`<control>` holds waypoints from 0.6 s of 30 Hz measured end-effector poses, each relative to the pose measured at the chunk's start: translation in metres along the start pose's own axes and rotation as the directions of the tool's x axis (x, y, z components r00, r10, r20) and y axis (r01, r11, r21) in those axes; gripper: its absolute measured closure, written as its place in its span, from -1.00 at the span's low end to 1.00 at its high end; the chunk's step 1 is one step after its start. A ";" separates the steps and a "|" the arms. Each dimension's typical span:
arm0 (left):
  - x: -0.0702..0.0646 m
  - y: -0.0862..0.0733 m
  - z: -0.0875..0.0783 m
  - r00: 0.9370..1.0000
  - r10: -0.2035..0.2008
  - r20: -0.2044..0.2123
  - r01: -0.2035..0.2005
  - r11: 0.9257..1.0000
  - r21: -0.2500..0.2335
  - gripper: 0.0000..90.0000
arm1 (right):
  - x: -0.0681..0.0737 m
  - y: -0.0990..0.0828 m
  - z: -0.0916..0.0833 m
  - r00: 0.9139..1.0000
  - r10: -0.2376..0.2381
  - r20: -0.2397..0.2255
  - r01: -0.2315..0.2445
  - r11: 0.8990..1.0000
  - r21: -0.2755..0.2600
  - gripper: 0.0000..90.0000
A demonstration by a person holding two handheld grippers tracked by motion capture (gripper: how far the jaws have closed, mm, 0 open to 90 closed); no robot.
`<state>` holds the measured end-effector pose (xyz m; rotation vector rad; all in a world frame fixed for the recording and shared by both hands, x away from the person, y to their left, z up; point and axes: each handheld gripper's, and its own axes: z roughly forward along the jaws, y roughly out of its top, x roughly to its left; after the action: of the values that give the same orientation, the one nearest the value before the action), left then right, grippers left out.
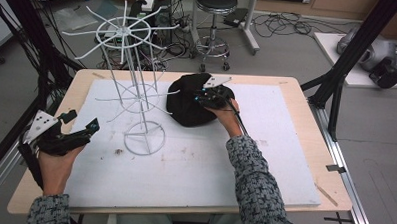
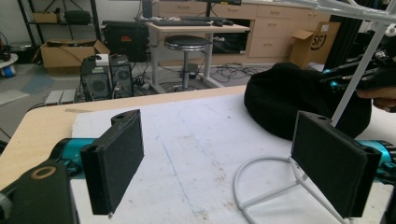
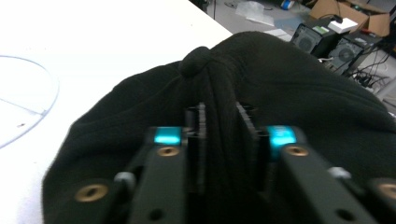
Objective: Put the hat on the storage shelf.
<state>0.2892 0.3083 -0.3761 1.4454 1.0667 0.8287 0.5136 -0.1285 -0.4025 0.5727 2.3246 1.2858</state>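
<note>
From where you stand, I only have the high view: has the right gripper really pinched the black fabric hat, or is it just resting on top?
Observer: The right gripper view shows the right gripper shut on a raised fold of the black fabric hat, with cloth squeezed between both pads.
Operator: Where on the hat is that fold?
Observer: Just below the small round button at the crown.
Operator: And the left gripper, open or shut?
Observer: The left gripper is open, pads far apart with nothing between them.
Operator: What lies ahead of it?
Observer: The round wire base of the white wire rack on the white board.
</note>
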 end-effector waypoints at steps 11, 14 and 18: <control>0.001 0.000 0.000 1.000 -0.002 -0.002 0.002 1.000 0.002 -0.62 | -0.009 0.015 -0.030 0.994 0.104 0.037 -0.098 0.987 -0.128 0.89; 0.001 0.000 0.000 1.000 -0.003 -0.005 0.003 1.000 0.001 -0.62 | -0.011 0.019 -0.039 0.990 0.129 0.053 -0.119 0.980 -0.159 0.89; 0.002 0.001 -0.001 1.000 -0.001 -0.005 0.001 1.000 -0.003 -0.62 | -0.018 0.023 -0.055 0.984 0.168 0.065 -0.151 0.965 -0.215 0.89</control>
<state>0.2886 0.3103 -0.3747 1.4404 1.0691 0.8329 0.5023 -0.1645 -0.3533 0.7396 2.0781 1.5272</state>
